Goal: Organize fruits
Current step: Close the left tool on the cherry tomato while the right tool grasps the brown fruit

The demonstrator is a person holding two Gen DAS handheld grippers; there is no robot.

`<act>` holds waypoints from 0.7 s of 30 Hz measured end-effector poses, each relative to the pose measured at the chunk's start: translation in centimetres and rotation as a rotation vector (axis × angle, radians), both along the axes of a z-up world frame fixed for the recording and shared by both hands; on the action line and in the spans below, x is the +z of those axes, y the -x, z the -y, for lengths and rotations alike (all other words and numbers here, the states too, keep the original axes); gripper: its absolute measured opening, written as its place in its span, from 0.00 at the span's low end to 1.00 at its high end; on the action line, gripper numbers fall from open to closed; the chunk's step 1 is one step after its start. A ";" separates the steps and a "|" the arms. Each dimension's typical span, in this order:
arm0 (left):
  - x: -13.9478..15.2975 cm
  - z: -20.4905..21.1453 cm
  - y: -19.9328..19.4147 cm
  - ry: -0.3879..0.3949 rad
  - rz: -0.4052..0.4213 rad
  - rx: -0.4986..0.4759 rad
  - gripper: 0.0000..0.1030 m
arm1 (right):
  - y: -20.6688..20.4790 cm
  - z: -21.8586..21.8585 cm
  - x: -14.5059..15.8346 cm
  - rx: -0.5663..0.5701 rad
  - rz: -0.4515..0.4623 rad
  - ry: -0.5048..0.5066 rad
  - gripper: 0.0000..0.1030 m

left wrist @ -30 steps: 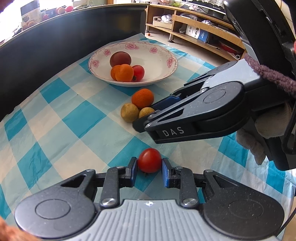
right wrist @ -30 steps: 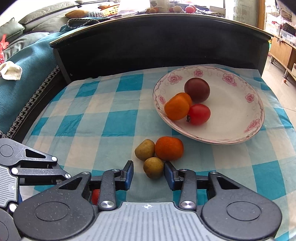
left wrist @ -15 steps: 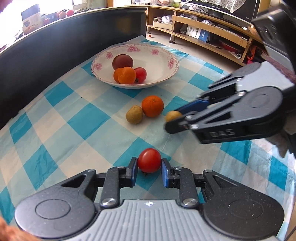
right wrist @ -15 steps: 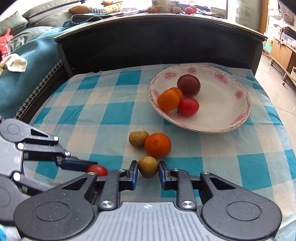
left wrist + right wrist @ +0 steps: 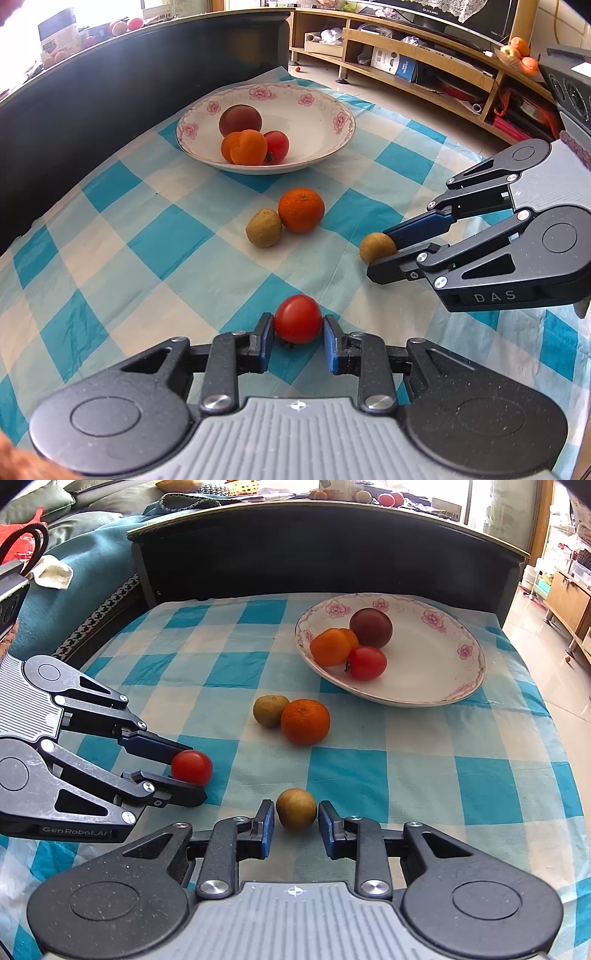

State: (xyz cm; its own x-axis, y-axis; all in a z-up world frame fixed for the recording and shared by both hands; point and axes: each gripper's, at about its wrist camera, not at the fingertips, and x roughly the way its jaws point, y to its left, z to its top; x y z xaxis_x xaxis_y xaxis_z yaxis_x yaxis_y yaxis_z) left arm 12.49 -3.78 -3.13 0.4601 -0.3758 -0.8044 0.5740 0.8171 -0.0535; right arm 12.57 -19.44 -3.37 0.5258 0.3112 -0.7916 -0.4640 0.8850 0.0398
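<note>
Left wrist: my left gripper (image 5: pixel 298 334) and right gripper (image 5: pixel 296 821) are both opening, tomato (image 5: pixel 297 319) and kiwi (image 5: pixel 296 809) between them near the tablecloth's (image 5: pixel 184 236) front edge. Soft, round; grip across middles.

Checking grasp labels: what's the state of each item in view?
left tool, jaws opening, red tomato between them
right tool, jaws opening, brown fruit between them
orange, loose on cloth, touching greenish fruit
bowl, upright, holding fruit
</note>
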 end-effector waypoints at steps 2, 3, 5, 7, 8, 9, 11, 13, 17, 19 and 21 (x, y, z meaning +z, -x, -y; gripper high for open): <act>0.0 0.0 0.0 0.004 -0.002 -0.003 0.40 | 0.0 0.1 -0.1 -0.005 0.000 0.000 0.26; 0.0 0.0 0.0 0.006 -0.003 -0.004 0.40 | 0.0 0.1 -0.1 -0.004 -0.001 -0.002 0.26; 0.0 -0.1 0.0 0.008 -0.004 -0.005 0.41 | 0.0 0.1 -0.1 -0.005 0.001 -0.006 0.28; 0.0 0.0 -0.1 0.009 -0.004 0.000 0.42 | 0.0 0.0 -0.1 -0.003 0.009 -0.004 0.29; 0.0 0.0 -0.1 0.008 -0.002 0.002 0.42 | -0.1 0.0 -0.1 -0.005 0.011 -0.005 0.30; 0.0 0.0 -0.1 0.008 -0.002 0.003 0.43 | -0.2 0.0 -0.1 -0.006 0.010 -0.007 0.30; 0.0 0.0 -0.2 0.008 0.002 0.005 0.43 | -0.4 0.0 -0.1 -0.014 0.011 -0.011 0.30; 0.0 0.1 -0.1 0.004 0.007 0.003 0.44 | -0.5 -0.1 -0.2 -0.013 0.007 -0.009 0.30; -0.1 0.1 -0.2 0.007 0.013 0.006 0.44 | -0.3 -0.4 -0.2 0.007 0.001 -0.008 0.30; -0.1 0.2 -0.2 0.004 0.018 0.009 0.44 | -0.2 -0.6 -0.2 0.015 0.005 0.005 0.30; -0.1 0.3 -0.4 0.003 0.017 0.014 0.44 | -0.2 -0.7 -0.2 0.016 0.008 0.009 0.30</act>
